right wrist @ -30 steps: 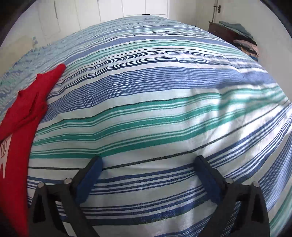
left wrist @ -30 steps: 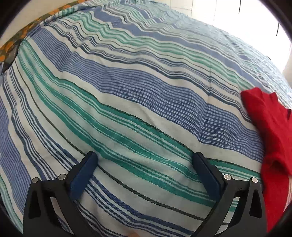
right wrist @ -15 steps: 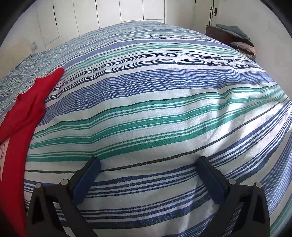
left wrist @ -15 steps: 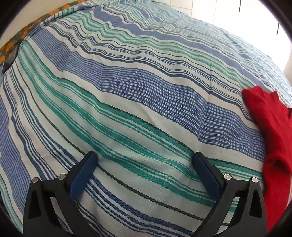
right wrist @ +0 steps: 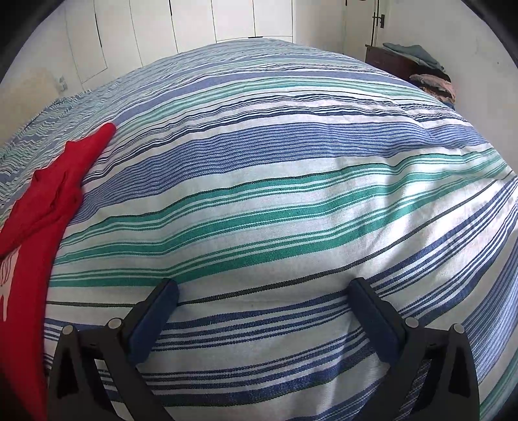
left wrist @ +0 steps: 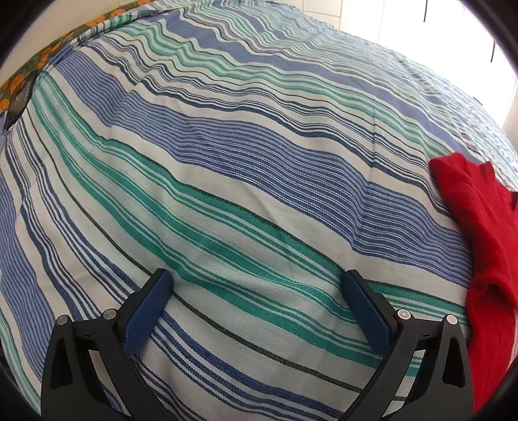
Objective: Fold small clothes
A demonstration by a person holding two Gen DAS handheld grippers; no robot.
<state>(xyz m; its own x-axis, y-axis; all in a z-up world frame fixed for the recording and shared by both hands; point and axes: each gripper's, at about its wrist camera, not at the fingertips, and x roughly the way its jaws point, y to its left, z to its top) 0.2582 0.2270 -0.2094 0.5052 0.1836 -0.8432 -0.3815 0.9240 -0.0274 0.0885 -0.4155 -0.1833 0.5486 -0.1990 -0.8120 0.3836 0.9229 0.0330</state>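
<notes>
Left wrist view is showing one red garment (left wrist: 485, 246) lying on the striped bed (left wrist: 242, 155), right of the left gripper (left wrist: 257, 285); right gripper (right wrist: 264, 293) likewise is hovering, both with fingers spread, gripping nothing.

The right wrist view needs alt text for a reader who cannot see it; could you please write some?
The open right gripper hovers over a bed cover striped in blue, green and white, holding nothing. A red garment lies on the cover at the left edge, apart from the gripper. White cupboard doors stand behind the bed.
</notes>
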